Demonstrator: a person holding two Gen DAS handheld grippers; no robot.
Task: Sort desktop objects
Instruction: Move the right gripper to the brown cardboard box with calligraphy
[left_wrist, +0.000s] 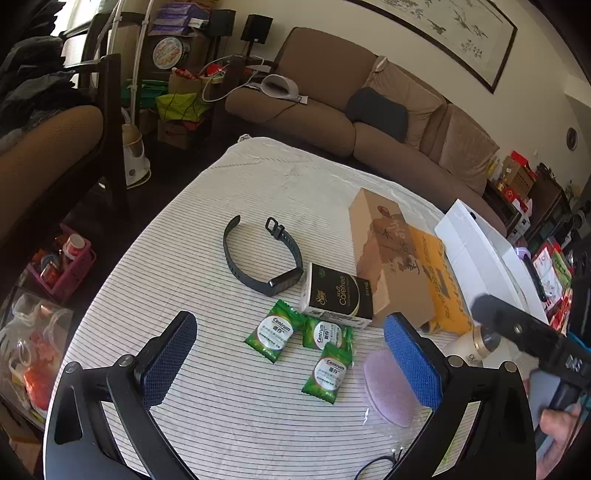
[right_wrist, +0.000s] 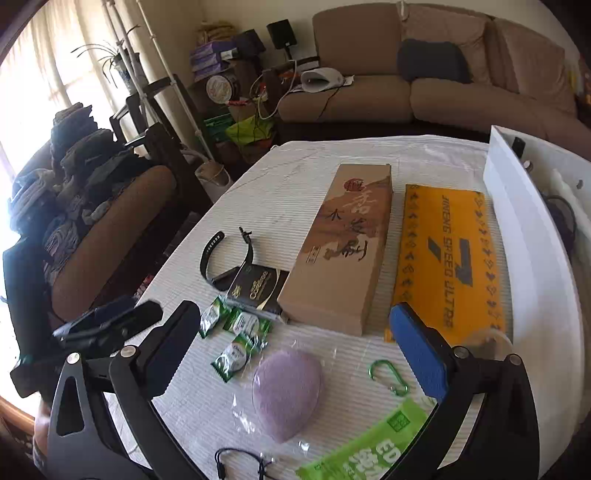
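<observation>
Three green Centrum packets (left_wrist: 325, 373) (right_wrist: 236, 332) lie on the striped cloth between the tips of my left gripper (left_wrist: 291, 354), which is open and empty. A black smart band (left_wrist: 260, 254) (right_wrist: 221, 258) curls beyond them, beside a black and white Carefree box (left_wrist: 338, 297) (right_wrist: 258, 288). A purple sponge in clear wrap (left_wrist: 384, 387) (right_wrist: 286, 393) rests under my right gripper (right_wrist: 295, 339), also open and empty. A green carabiner (right_wrist: 388, 376) and a green wipes pack (right_wrist: 369, 450) lie near its right finger. A small white bottle (left_wrist: 472, 341) stands at the right.
A long brown box (left_wrist: 388, 254) (right_wrist: 343, 247) and a yellow box (left_wrist: 439, 280) (right_wrist: 448, 258) lie side by side. A white open bin (right_wrist: 535, 266) (left_wrist: 476, 251) sits at the right edge. A black cord (right_wrist: 240, 461) lies near the front. Chair and clutter stand left of the table, a sofa behind.
</observation>
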